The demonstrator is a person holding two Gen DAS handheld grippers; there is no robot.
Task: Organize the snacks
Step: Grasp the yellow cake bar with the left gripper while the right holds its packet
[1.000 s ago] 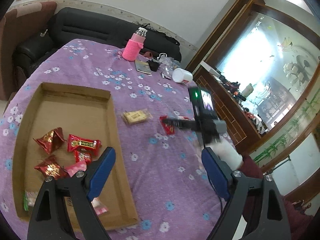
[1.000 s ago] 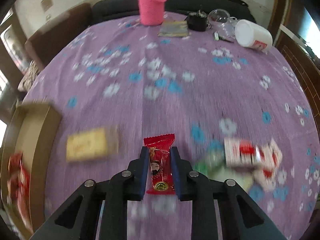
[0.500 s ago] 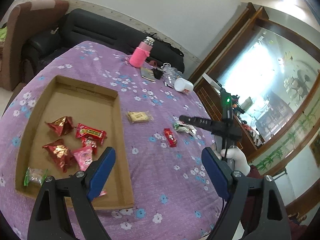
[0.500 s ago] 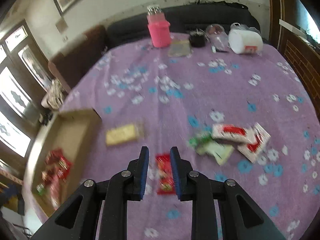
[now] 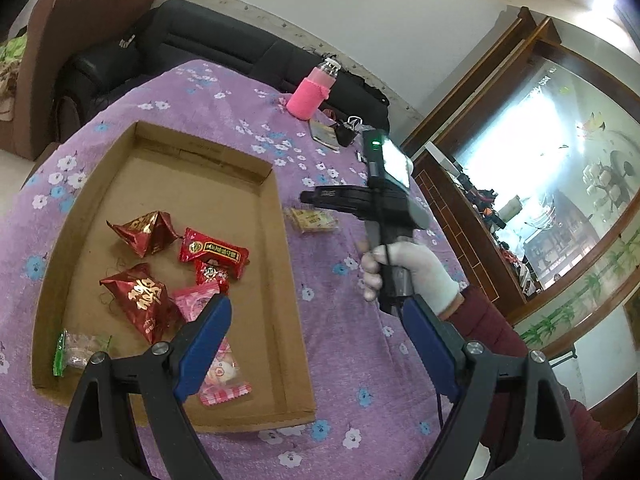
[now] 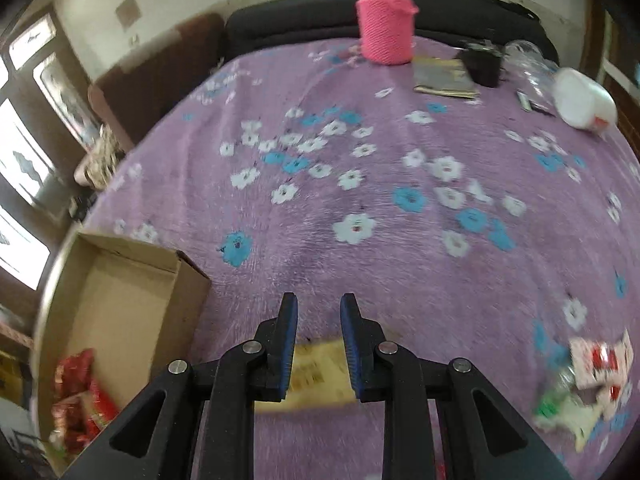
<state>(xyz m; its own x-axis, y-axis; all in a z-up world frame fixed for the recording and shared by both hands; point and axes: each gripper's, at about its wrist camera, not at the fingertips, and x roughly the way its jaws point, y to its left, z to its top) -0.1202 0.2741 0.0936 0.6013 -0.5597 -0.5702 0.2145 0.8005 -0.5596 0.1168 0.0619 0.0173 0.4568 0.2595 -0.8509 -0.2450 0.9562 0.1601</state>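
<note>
The cardboard tray (image 5: 280,280) lies on the purple flowered tablecloth (image 5: 352,344) with its long right wall running up the left wrist view, its near right corner close to the cloth's near edge; inside, the snacks crowd the near half, two red foil pouches (image 5: 140,300), a red wrapped candy (image 5: 214,252), pink wrapped sweets (image 5: 222,372) and a green-ended packet (image 5: 78,350) in the near left corner, while the far half of the tray floor is bare card; the left gripper (image 5: 316,344) hangs above the tray's near right corner with its blue pads spread wide and nothing between them; just outside the tray's right wall lies a yellow biscuit packet (image 5: 312,220), and the right gripper (image 6: 318,344), held in a white-gloved hand (image 5: 404,272), is over it; in the right wrist view its pads stand nearly together with only a narrow gap, gripping nothing, the blurred packet showing on the cloth beneath and between them; whether they touch it I cannot tell; the tray's far corner (image 6: 176,264) sits just left of that gripper; a blurred cluster of red-and-white and green packets (image 6: 588,384) lies well apart to the right; the wide middle of the cloth is open, with a pink-sleeved bottle (image 6: 386,32), a small booklet (image 6: 444,76) and a tipped white cup (image 6: 584,104) along the far edge.
</note>
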